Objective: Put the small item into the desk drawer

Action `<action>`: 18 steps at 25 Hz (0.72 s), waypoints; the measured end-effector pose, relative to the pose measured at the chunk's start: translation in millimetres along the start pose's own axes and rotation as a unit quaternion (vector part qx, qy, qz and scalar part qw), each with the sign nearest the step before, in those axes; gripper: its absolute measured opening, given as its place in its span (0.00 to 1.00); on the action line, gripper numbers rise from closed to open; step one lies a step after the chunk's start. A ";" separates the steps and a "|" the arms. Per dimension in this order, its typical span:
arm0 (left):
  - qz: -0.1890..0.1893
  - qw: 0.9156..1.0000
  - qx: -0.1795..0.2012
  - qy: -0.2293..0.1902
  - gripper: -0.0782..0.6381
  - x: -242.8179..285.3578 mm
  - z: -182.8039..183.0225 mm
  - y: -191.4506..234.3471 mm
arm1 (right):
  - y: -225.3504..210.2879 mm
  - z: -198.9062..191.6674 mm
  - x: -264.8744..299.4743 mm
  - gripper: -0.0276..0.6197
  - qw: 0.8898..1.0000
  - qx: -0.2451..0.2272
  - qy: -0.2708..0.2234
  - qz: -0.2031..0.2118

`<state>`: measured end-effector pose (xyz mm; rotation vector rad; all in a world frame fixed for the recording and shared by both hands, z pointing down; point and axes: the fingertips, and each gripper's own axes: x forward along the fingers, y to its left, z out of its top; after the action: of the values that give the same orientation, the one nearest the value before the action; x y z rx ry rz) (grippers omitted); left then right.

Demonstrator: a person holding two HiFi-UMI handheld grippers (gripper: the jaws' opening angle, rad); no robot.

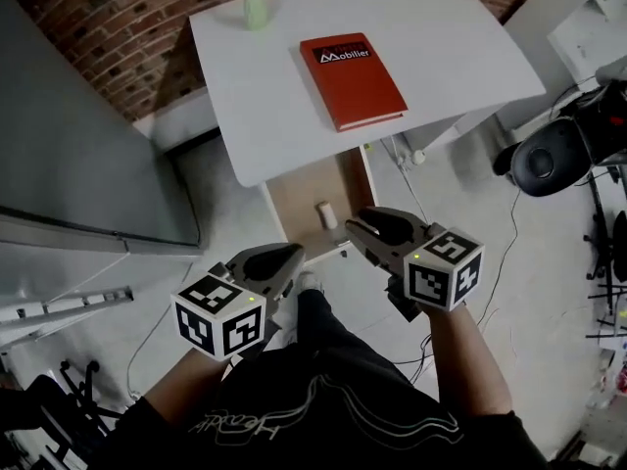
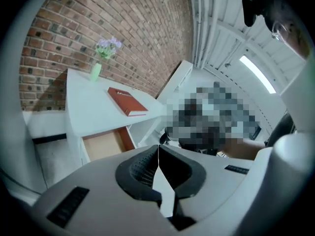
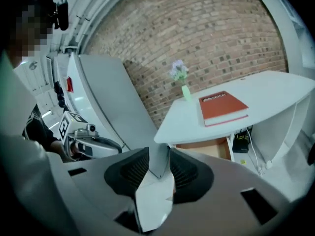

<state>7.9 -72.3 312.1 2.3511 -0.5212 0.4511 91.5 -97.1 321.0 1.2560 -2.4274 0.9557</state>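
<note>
Dark printed shirt (image 1: 323, 414) and two bare forearms fill the near edge of the head view, each hand holding a claw out over the floor on the near side of the desk. Left claw (image 1: 294, 255) (image 2: 158, 149): jaws closed, tips meeting, nothing between them. Right claw (image 1: 351, 225) (image 3: 159, 154): jaws parted by a narrow gap, empty. Drawer (image 1: 299, 199) (image 2: 103, 145) (image 3: 204, 149) stands pulled out toward the person from under the white worktop (image 1: 441, 37), its wooden bottom showing. Small item (image 1: 325, 214), a pale short cylinder, is inside the drawer near its near right corner; whether it stands or lies cannot be told. From the head view the right claw's tips sit just right of the item, but the right gripper view shows the drawer some way ahead, so the claw is clear of it. On the worktop, a red book (image 1: 351, 78) (image 2: 127, 101) (image 3: 222, 107) lies flat mid-surface, and a pale green vase (image 1: 255, 8) (image 2: 96, 72) (image 3: 185, 92) with flowers stands at the far left corner. Brick wall (image 1: 118, 37) lies beyond, and a grey panel (image 1: 78, 145) is at left.
</note>
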 end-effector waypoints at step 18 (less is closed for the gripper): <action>-0.082 0.978 0.147 -0.119 0.14 -169.2 66.9 -192.8 | 232.9 52.3 -203.6 0.13 0.969 -0.114 -0.210 0.071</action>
<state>-33.5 56.5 84.1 2.7290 -0.3849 0.1789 32.0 95.0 80.1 1.3223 -2.8806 0.4518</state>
